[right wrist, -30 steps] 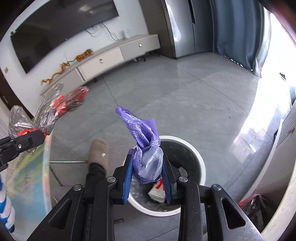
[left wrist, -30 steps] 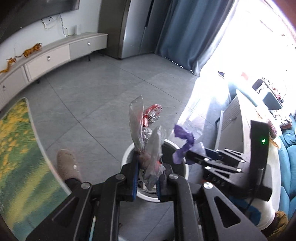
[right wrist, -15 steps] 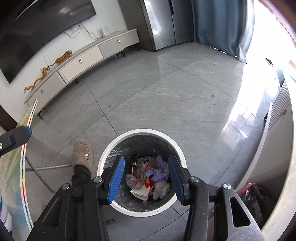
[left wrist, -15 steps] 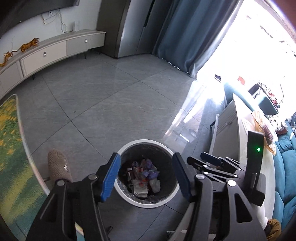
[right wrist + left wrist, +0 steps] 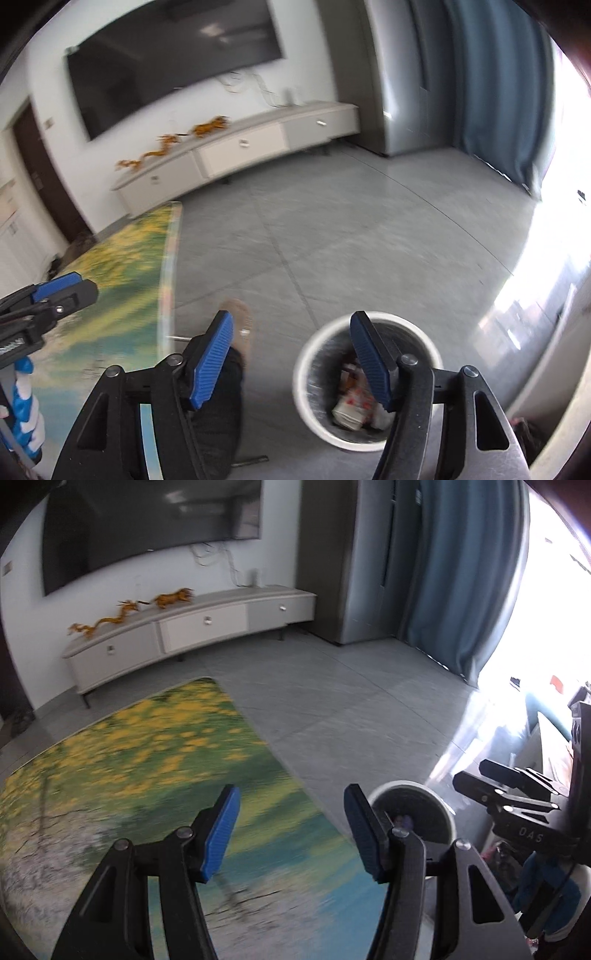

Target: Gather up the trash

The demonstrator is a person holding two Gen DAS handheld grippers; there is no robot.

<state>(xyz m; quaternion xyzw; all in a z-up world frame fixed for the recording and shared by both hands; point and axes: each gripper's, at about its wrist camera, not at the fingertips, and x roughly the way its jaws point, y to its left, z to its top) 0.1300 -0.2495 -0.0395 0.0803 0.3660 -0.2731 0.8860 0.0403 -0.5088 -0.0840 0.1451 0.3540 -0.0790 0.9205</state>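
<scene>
Holding nothing, your left gripper (image 5: 291, 830) stands spread above the printed surface (image 5: 147, 760), and your right gripper (image 5: 290, 363) is opening, empty, because the trash (image 5: 352, 400) lies inside the white bin (image 5: 306, 402), near right.

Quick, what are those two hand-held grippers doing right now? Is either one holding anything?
Left hand-held gripper: open, nothing between its blue pads.
Right hand-held gripper: jaws opening, nothing between them; the trash bin sits below.
</scene>
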